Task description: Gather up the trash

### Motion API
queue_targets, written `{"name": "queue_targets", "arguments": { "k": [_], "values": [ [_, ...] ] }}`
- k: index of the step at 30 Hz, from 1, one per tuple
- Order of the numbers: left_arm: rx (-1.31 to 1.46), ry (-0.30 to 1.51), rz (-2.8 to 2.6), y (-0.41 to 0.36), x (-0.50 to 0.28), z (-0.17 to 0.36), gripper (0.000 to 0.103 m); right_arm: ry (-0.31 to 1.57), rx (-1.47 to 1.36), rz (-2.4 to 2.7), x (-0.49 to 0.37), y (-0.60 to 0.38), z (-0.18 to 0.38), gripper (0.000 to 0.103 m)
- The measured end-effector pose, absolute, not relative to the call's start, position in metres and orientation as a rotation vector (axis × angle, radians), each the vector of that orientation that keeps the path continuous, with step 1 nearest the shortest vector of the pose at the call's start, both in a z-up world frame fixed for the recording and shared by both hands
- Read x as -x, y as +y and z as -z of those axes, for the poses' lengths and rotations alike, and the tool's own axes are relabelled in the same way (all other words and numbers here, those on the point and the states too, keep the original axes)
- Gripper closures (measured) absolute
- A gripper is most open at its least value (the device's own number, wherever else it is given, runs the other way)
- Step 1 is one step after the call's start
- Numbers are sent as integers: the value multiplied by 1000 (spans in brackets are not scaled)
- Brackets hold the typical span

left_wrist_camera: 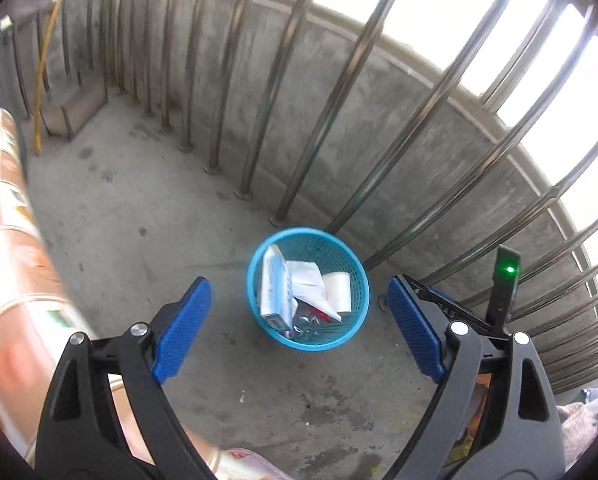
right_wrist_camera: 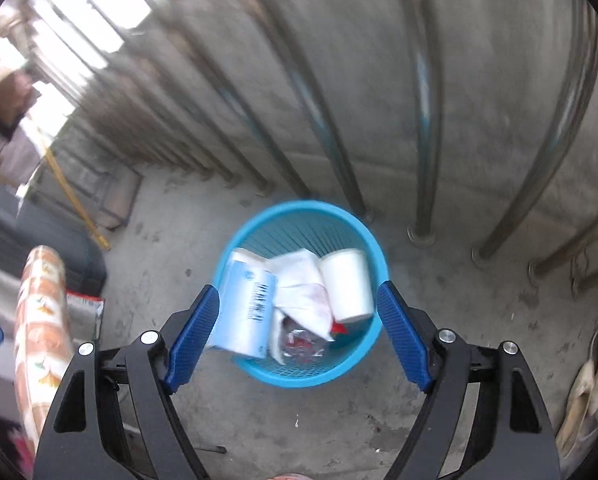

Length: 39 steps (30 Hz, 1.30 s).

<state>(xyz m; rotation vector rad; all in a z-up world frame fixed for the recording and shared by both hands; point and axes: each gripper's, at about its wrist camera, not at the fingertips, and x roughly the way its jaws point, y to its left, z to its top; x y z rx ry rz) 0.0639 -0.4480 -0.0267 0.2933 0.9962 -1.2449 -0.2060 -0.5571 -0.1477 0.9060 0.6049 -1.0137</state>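
1. So, both grippers are hanging over the blue basket (right_wrist_camera: 303, 292) with their fingers spread wide and nothing between them.
2. The right gripper (right_wrist_camera: 299, 334) is looking like the nearer one: the basket is sitting straight ahead of its fingers and below them, filling the gap between the blue pads (right_wrist_camera: 193, 340).
3. From the left gripper (left_wrist_camera: 299, 328) the same basket (left_wrist_camera: 307, 288) is lying ahead too, centred between the fingers but looking smaller, so I'm guessing farther off.
4. The trash is sitting inside the basket: a pale blue printed carton (right_wrist_camera: 245, 308) leaning with its long axis running away from the fingers, crumpled white paper (right_wrist_camera: 305, 292) in the middle, a white cup (right_wrist_camera: 349, 284) on the right-finger side, and crinkly clear plastic (right_wrist_camera: 301, 340) at the near end.
5. Basket is thin plastic mesh, round, tapering; it's standing on rough stained concrete floor (left_wrist_camera: 147, 216), just beside the steel railing bars (left_wrist_camera: 283, 92).
6. If anything's getting picked, the carton is looking stiffest; the paper and plastic will probably squash.
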Motion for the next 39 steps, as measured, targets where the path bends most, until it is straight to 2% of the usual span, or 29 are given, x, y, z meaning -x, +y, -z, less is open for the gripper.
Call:
{"name": "queue_targets", "arguments": {
  "k": [6, 10, 13, 20, 25, 30, 39],
  "values": [
    [-163, 837, 1071, -328, -66, -35, 10, 487, -631, 896, 168, -470, 47, 7],
    [-132, 771, 840, -245, -58, -58, 9, 416, -460, 813, 146, -396, -9, 6],
    [-123, 718, 646, -182, -49, -69, 9, 410, -374, 702, 129, -345, -30, 6],
    [-186, 685, 331, -76, -29, -60, 9, 645, -240, 565, 79, -247, -29, 6],
    [-129, 840, 231, -37, -24, -25, 9, 788, -176, 569, 65, -202, -13, 6],
    [-83, 987, 215, -28, -10, 9, 9, 866, -166, 590, 65, -190, 6, 6],
    [-160, 976, 230, -44, -9, 6, 9, 907, -197, 640, 73, -198, 15, 6]
  ]
}}
